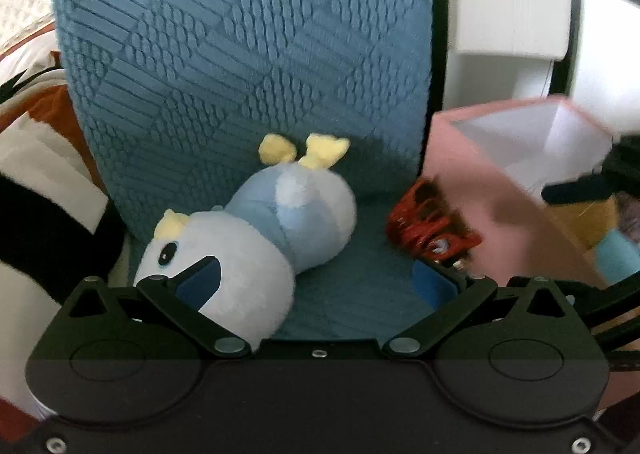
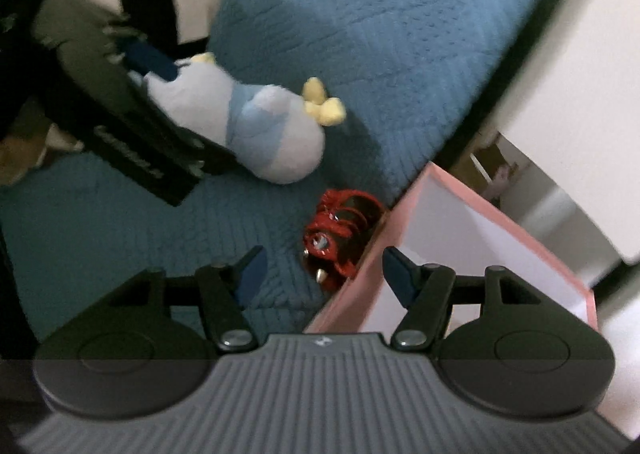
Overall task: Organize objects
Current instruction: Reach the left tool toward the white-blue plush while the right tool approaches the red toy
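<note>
Sitting empty (white inside), pink box — both tools open, gripping nothing.

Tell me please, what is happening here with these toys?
A person is tidying toys with a gripper in each hand. The left gripper is open at the plush, which lies on a blue cover; one finger rests by its head, nothing is gripped yet. The right gripper is open above the red toy, which lies against a pink box. The box looks empty as far as visible.
</note>
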Demonstrator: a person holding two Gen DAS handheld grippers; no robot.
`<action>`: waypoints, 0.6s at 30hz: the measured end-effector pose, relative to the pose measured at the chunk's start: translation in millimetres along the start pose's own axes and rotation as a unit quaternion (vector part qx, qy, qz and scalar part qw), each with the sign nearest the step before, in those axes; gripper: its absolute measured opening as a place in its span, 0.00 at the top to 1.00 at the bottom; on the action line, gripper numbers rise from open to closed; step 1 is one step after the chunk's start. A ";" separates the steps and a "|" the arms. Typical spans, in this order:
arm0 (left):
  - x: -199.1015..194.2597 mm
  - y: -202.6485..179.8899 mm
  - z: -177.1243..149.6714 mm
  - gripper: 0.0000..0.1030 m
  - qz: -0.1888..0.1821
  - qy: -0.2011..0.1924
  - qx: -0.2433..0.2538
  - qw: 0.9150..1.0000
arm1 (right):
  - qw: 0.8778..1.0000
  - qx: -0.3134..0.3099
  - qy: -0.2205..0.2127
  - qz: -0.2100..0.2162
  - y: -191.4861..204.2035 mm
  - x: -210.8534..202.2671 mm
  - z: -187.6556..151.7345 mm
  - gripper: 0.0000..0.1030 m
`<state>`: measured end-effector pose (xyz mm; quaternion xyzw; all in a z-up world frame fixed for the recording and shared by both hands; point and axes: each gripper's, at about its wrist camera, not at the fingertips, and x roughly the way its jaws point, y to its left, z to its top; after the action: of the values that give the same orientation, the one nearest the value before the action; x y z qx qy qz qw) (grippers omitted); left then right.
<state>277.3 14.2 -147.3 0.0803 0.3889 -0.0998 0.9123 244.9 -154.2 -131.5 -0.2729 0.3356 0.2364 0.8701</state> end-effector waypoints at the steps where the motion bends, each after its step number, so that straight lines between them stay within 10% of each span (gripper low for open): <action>1: 5.5 -1.1 0.7 0.01 0.005 0.003 0.011 1.000 | 1.000 -0.013 0.003 0.001 1.8 5.3 1.5 0.36; 18: 62.1 -14.4 14.8 0.00 0.044 0.038 0.115 0.992 | 0.973 -0.211 0.091 -0.030 16.6 87.9 11.9 0.36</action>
<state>326.1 -10.5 -183.3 0.2058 0.4054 -0.1001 0.8850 298.7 -114.3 -191.9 -0.4802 0.3476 0.2501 0.7655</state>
